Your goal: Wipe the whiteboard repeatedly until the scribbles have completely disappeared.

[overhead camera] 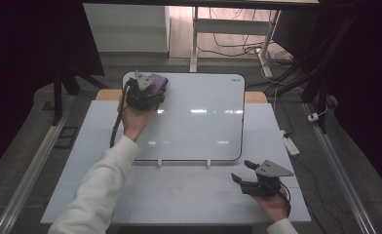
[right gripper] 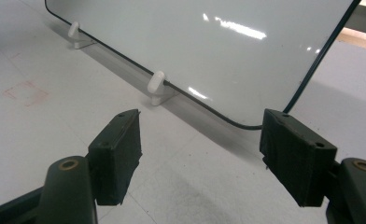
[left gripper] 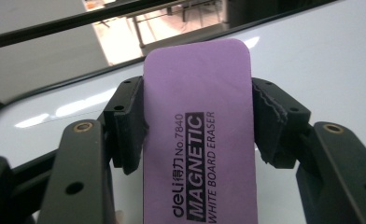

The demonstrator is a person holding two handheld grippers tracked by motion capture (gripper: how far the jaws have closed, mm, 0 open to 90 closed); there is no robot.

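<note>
A purple whiteboard eraser [left gripper: 197, 126] printed "MAGNETIC WHITE BOARD ERASER" sits between the pads of my left gripper [left gripper: 197, 121], which is shut on its long sides. From above, that left gripper [overhead camera: 152, 92] holds the eraser [overhead camera: 159, 83] over the far left corner of the whiteboard [overhead camera: 199, 122]. My right gripper [overhead camera: 242, 171] rests near the table's front right, just off the board's near right corner. Seen in its own view, the right gripper [right gripper: 200, 154] is open with nothing between its jaws, above the bare table.
The whiteboard [right gripper: 209, 51] lies flat on the white table [overhead camera: 179, 195], with two small white pegs [right gripper: 156, 84] along its near edge. A faint red square mark [right gripper: 26, 91] shows on the table. Desk legs and cables [overhead camera: 238, 44] lie beyond the far edge.
</note>
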